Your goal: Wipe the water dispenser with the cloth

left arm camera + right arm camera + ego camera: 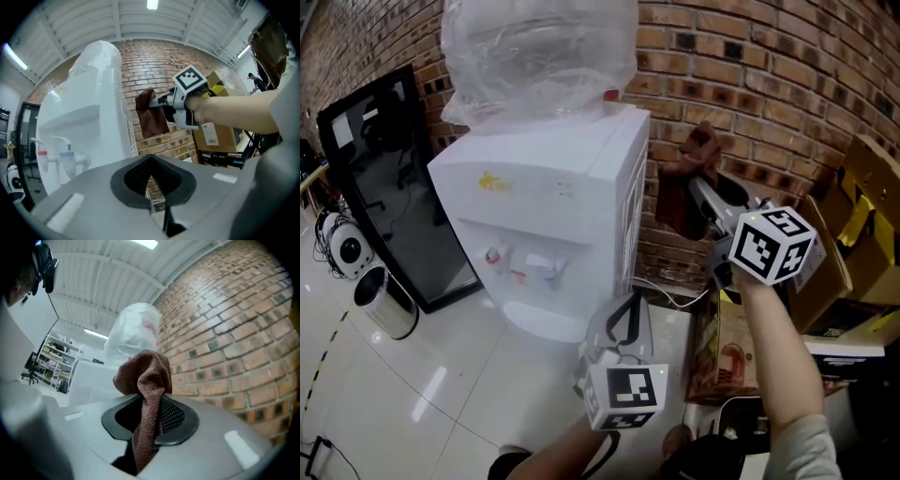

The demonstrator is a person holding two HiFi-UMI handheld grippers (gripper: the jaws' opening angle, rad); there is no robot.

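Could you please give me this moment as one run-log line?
right gripper: shut on cloth | left gripper: shut, empty | cloth: beside water dispenser, not touching

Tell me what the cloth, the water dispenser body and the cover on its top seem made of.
Cloth: likely terry or microfibre, matte brown; fuzzy nap, limp folds.
Water dispenser body: probably moulded plastic, smooth white, slight sheen.
Cover: thin clear plastic film, glossy; crinkles and see-through highlights.

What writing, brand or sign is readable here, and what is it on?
No text reads clearly.
Yellow logo on the water dispenser: too blurred.
White label on the cardboard box: too small.
Marker cubes: square patterns, no words.
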